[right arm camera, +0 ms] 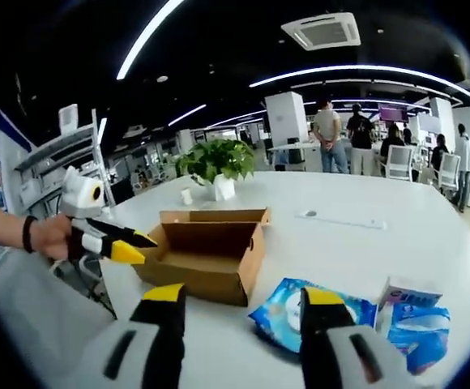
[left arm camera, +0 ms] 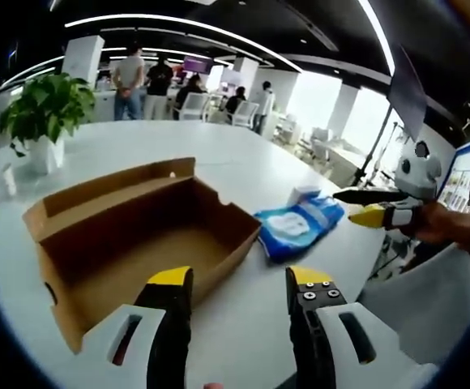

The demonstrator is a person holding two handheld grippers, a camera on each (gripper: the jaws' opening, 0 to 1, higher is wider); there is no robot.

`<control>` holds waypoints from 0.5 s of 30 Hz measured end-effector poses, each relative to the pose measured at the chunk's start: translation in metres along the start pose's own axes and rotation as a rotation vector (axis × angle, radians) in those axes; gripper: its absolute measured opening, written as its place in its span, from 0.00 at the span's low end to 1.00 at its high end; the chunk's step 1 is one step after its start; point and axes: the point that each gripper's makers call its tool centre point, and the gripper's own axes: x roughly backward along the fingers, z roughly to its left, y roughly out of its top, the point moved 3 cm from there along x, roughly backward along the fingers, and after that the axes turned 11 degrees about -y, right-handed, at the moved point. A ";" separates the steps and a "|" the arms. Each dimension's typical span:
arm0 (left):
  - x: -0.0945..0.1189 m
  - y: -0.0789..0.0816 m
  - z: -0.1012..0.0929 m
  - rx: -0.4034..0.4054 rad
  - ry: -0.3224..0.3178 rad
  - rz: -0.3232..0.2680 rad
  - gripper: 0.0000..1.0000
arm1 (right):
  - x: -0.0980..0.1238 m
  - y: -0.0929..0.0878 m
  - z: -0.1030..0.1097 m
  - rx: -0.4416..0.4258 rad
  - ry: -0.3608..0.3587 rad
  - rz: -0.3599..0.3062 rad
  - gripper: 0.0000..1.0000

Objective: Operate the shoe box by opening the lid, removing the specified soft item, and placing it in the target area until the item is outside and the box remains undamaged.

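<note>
- We see the white tabotop [left arm camera: 243, 170] spanning both views.
- Our open shoe box [left arm camera: 138, 235] sits empty, centre-left in the left gripper view.
- The blue soft pack [left arm camera: 298, 227] lies right of it, outside.
- Left gripper [left arm camera: 239, 284] and right gripper [right arm camera: 243, 304] hold their fingers wide, empty.

An open-plan office: a large white table [left arm camera: 219, 162] runs toward twelve o'clock, where people [left arm camera: 142, 77] stand among white chairs [right arm camera: 397, 162] and square white pillars [right arm camera: 288, 117]. A potted plant [left arm camera: 44, 109] sits at ten o'clock, and curved light strips [right arm camera: 365, 71] cross the dark ceiling.
</note>
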 end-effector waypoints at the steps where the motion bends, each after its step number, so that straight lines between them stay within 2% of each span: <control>1: 0.000 0.000 0.000 0.001 0.001 0.000 0.47 | 0.000 0.000 0.000 -0.002 0.002 -0.003 0.55; 15: 0.003 0.001 0.006 0.014 0.018 -0.009 0.46 | -0.002 -0.004 0.008 0.006 0.019 -0.004 0.59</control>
